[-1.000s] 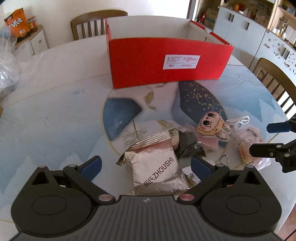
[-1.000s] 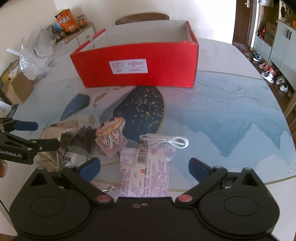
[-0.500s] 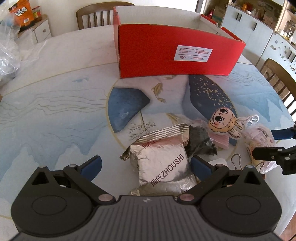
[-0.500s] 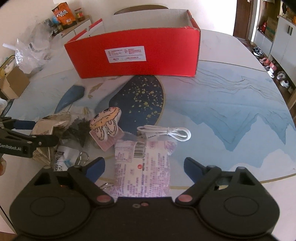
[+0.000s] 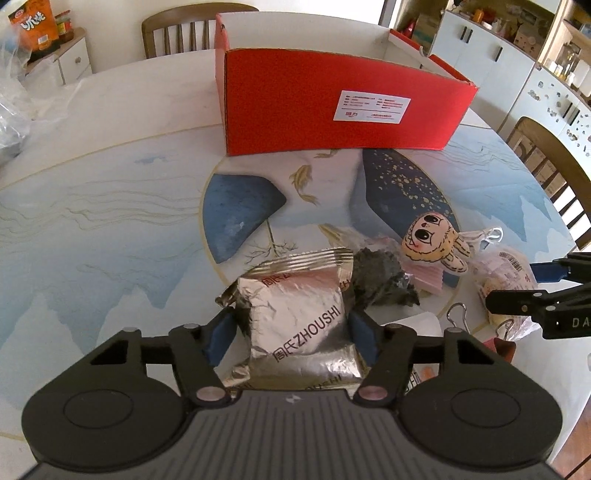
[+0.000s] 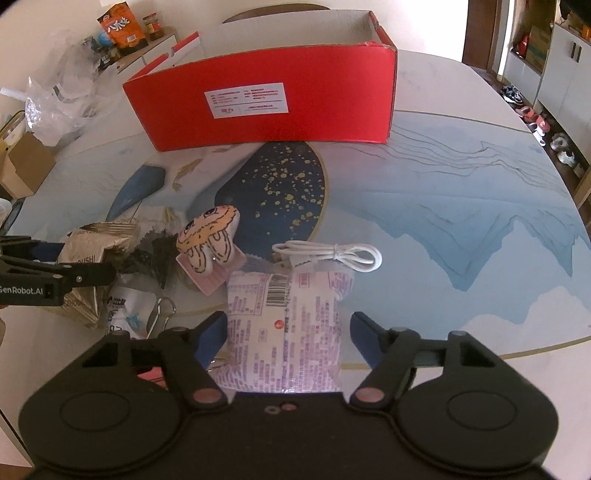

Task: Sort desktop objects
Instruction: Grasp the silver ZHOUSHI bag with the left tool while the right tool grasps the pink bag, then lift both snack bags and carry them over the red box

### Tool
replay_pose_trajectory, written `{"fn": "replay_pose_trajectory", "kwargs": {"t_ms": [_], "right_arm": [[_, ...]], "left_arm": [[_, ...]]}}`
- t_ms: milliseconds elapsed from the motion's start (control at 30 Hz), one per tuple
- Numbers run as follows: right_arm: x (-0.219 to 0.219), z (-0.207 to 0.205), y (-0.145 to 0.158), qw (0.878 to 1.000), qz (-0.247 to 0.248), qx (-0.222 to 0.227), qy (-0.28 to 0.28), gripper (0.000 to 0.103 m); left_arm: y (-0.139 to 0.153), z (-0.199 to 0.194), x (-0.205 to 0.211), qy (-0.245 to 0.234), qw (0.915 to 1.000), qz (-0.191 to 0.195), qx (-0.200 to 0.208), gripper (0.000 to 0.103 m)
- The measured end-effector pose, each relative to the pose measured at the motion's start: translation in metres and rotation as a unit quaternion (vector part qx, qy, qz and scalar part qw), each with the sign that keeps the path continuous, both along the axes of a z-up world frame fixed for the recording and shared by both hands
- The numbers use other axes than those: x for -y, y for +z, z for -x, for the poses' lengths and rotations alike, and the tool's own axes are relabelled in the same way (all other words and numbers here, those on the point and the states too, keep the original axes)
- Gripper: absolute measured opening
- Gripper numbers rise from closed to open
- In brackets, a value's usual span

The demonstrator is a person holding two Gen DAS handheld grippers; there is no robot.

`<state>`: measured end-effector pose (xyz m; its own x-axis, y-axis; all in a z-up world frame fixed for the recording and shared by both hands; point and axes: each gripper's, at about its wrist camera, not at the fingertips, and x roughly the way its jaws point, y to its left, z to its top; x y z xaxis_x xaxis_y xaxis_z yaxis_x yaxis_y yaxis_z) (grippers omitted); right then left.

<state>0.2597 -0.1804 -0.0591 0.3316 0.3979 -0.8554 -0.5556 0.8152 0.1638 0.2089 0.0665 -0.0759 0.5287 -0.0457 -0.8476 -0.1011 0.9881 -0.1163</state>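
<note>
A silver foil snack packet (image 5: 295, 306) lies between the fingers of my left gripper (image 5: 291, 332). Its jaws are closing and both blue pads touch the packet's sides. My right gripper (image 6: 286, 332) straddles a pale packet with pink print and a barcode (image 6: 284, 317). Its jaws are closing too; the left pad is at the packet's edge, and a small gap shows at the right pad. The open red cardboard box (image 5: 332, 110) stands beyond both, at the back of the table. A plush doll (image 6: 210, 236) and a coiled white cable (image 6: 332, 254) lie just past the pale packet.
A dark crumpled wrapper (image 5: 380, 280), a metal binder clip (image 5: 456, 314) and a small white sachet (image 6: 122, 306) lie between the two packets. Wooden chairs (image 5: 177, 33) stand behind and to the right of the round painted table (image 5: 110, 206). Plastic bags (image 6: 59, 96) sit far left.
Both grippers' jaws have narrowed from wide open around their packets. The left pads have come onto the silver packet. Both views have shifted slightly toward the red box.
</note>
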Motion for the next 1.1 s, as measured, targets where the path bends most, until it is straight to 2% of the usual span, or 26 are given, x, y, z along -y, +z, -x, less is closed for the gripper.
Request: {"fn": "replay_pose_trajectory", "kwargs": {"t_ms": [133, 400, 633, 1100], "right_arm": [[0.0, 0.0, 0.0, 1.0, -0.001, -0.002, -0.003, 0.064], [0.0, 0.0, 0.002, 1.0, -0.002, -0.004, -0.009, 0.056], [0.004, 0.0, 0.007, 0.999, -0.017, -0.016, -0.027, 0.054], [0.007, 0.001, 0.027, 0.999, -0.023, -0.001, -0.033, 0.054]], "left_arm": [[0.001, 0.0, -0.001, 0.003, 1.0, 0.002, 0.0, 0.064], [0.003, 0.001, -0.005, 0.003, 1.0, 0.008, 0.005, 0.053], [0.006, 0.003, -0.01, 0.007, 0.9998, 0.014, 0.009, 0.049], [0.022, 0.01, -0.013, 0.015, 0.9992, 0.034, 0.018, 0.049]]}}
